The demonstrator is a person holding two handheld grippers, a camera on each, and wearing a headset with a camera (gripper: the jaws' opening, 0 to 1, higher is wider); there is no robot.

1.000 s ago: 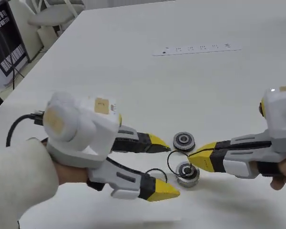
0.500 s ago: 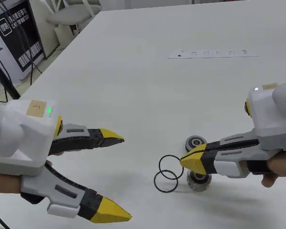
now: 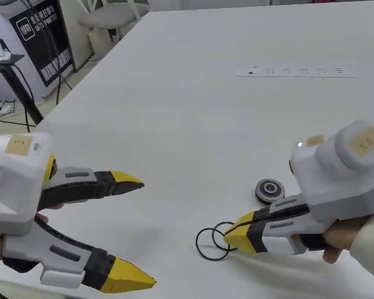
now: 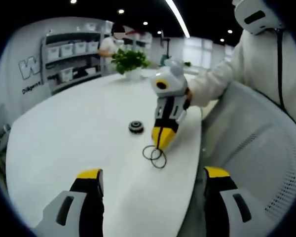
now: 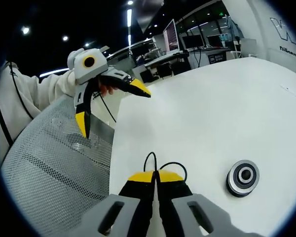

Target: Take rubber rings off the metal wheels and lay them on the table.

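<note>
Left hand-held gripper [image 3: 146,232] nearest, jaws wide apart, holding nothing. Right hand-held gripper [image 3: 228,237] jaws closed, tips touching two overlapping rubber rings [image 3: 212,243] flat on the white desk [image 3: 193,124]; a pinch cannot be told. Metal wheel [image 3: 269,190] just beyond. Power strip [image 3: 296,72] farther. Chair [image 3: 112,15] and black banner [image 3: 40,47] lie past the desk edge.

Two rubber rings [image 3: 213,242] flat, wheel [image 3: 269,190] near

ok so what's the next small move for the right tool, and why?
Probably open the right tool and back it off. Its jaws are shut with the tip at the two rubber rings, which lie on the table; whether it pinches one I can't tell. The left tool is open and off to the side, and a metal wheel sits nearby.
</note>
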